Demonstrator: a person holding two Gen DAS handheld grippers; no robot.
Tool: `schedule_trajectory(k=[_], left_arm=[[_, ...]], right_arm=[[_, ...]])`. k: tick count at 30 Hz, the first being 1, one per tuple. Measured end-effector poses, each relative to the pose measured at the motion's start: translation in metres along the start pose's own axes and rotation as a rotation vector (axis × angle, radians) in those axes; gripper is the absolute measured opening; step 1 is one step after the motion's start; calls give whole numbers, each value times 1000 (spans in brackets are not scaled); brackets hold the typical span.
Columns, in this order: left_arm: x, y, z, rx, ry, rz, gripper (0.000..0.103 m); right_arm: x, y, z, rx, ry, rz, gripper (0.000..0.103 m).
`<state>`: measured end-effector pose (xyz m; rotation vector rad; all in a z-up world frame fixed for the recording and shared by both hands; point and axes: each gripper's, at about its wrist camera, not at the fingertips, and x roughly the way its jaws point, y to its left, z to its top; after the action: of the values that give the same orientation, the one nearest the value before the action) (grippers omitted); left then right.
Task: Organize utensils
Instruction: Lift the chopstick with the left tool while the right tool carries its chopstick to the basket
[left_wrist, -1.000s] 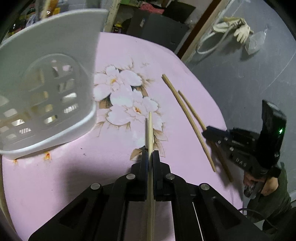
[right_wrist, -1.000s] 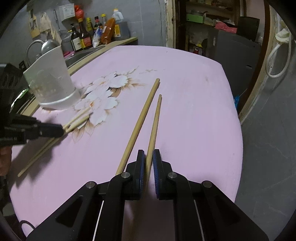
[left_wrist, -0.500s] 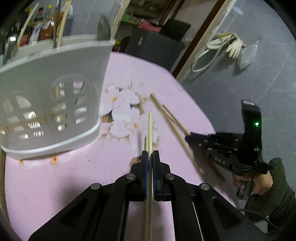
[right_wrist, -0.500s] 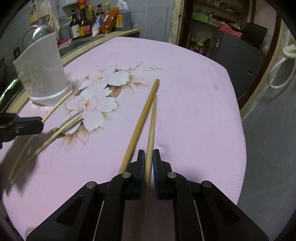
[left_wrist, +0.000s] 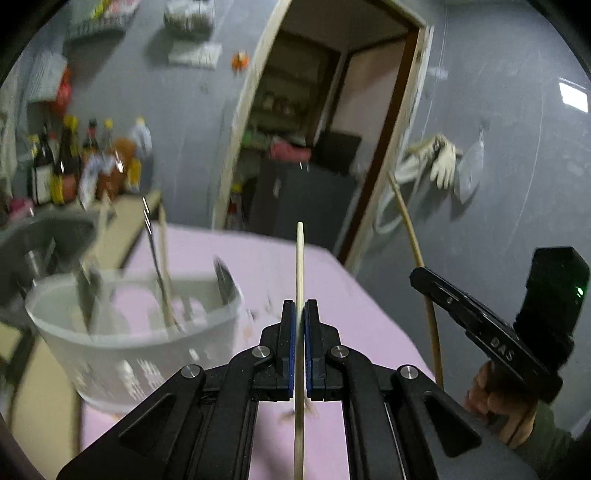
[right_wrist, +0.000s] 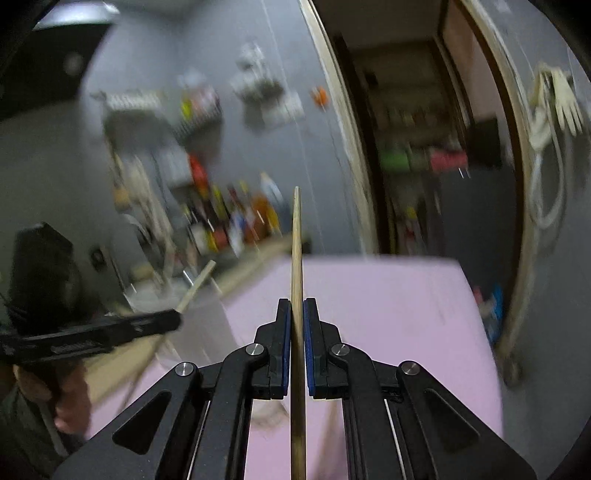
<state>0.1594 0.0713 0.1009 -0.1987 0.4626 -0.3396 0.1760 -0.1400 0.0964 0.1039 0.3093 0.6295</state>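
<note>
Both claws have risen off the pink cloth-covered surface (left_wrist: 369, 317): left claw (left_wrist: 300, 306) pinching one pale wooden chopstick (left_wrist: 299, 266), right claw (right_wrist: 296, 306) pinching another (right_wrist: 296, 240); white slotted plastic utensil holder (left_wrist: 147, 343) is next

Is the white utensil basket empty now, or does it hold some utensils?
Not empty: several blurred utensil handles stand up out of the white basket.

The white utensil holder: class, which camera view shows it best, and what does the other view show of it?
The left wrist view. There the white utensil holder fills the lower left, its rim, slotted wall and the utensils standing inside visible though blurred. In the right wrist view it is only a pale smear, partly behind the left gripper.
</note>
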Motion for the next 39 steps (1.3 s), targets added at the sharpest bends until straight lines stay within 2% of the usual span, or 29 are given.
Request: schedule_trajectory(k=[3, 7, 13, 18, 23, 28, 39], left_arm=[[-16, 6, 18, 17, -75, 23, 2], [-35, 25, 43, 36, -181, 69, 2], [-54, 80, 74, -6, -309, 137, 2], [-55, 125, 78, -58, -379, 212, 2], [-46, 152, 73, -74, -414, 278, 2], [-31, 164, 64, -82, -423, 285, 2], [-17, 173, 38, -127, -403, 302, 2]], right_arm=[[7, 27, 20, -42, -136, 42, 5], [17, 52, 40, -43, -260, 114, 5], [53, 78, 63, 8, -363, 229, 5], [79, 94, 69, 36, -416, 263, 5], [96, 102, 60, 26, -439, 234, 5], [115, 107, 50, -1, -431, 198, 5], [139, 110, 23, -59, -349, 154, 5]])
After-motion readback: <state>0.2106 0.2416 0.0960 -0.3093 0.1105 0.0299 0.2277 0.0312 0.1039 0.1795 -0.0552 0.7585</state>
